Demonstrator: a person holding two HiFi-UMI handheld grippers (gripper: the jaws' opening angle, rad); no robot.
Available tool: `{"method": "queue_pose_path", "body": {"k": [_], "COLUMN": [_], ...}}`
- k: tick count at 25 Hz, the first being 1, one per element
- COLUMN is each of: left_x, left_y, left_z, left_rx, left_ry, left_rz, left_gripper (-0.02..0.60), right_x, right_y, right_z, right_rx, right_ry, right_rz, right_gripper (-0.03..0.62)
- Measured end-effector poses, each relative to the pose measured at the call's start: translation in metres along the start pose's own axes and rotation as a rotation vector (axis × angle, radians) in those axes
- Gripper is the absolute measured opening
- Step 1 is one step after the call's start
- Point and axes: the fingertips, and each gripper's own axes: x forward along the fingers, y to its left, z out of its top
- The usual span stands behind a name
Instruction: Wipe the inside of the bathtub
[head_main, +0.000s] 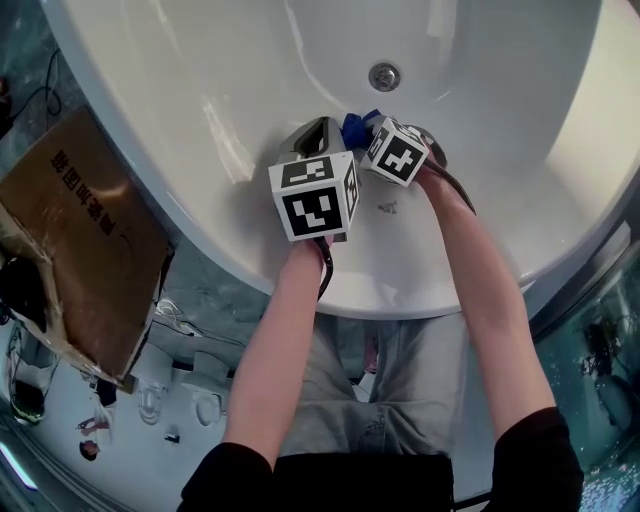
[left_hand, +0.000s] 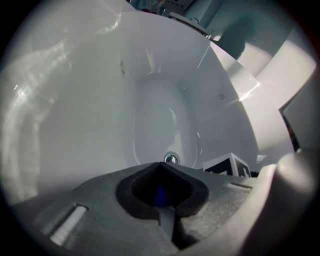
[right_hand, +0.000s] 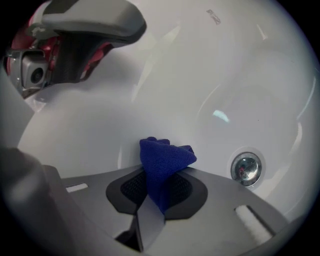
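R claw (right_hand: 161, 172) clamped on blue cloth (right_hand: 165, 152): soft, light, limp; prob needs a fuller bunch. L claw (left_hand: 160, 165) closed, at its 9 o'clock. Tub (head_main: 480, 120) looks slick.

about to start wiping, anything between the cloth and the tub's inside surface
Nothing visible. The blue cloth sits clamped in the right gripper, and the bathtub wall beyond it is bare down to the drain. The left gripper hangs off to the side, apart from the cloth.

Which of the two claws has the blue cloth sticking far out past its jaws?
The right claw: the blue cloth bunches out beyond its shut jaws. In the left claw only a blue sliver shows between the jaws.
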Motion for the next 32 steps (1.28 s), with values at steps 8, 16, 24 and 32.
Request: {"method": "queue_pose_path", "body": {"k": [8,16,24,32], "left_x": [-0.007,-0.017,-0.044,-0.066], "left_y": [0.000,0.000,-0.021,-0.030], "left_z": [-0.006,-0.008,-0.003,0.008], "left_rx": [-0.008,-0.004,0.034,0.050], "left_ry": [0.018,0.028,0.037,-0.001], "left_rz": [0.013,0.036,0.007,-0.004], "left_gripper": [0.003,0.003,0.003,0.003], "right_x": [-0.026,-0.056,-0.095,-0.123], "right_y": [0.049,0.093,0.150,0.193], "right_z": [0.001,-0.001,-0.002,0.003], "right_rx": [-0.074,-0.144,-0.202,-0.206], "right_ry": [-0.022,-0.009,0.003,-0.011], "right_rz": [0.082,0.175,0.275,0.328], "right_gripper": [0.071,0.071,0.071,0.071]}}
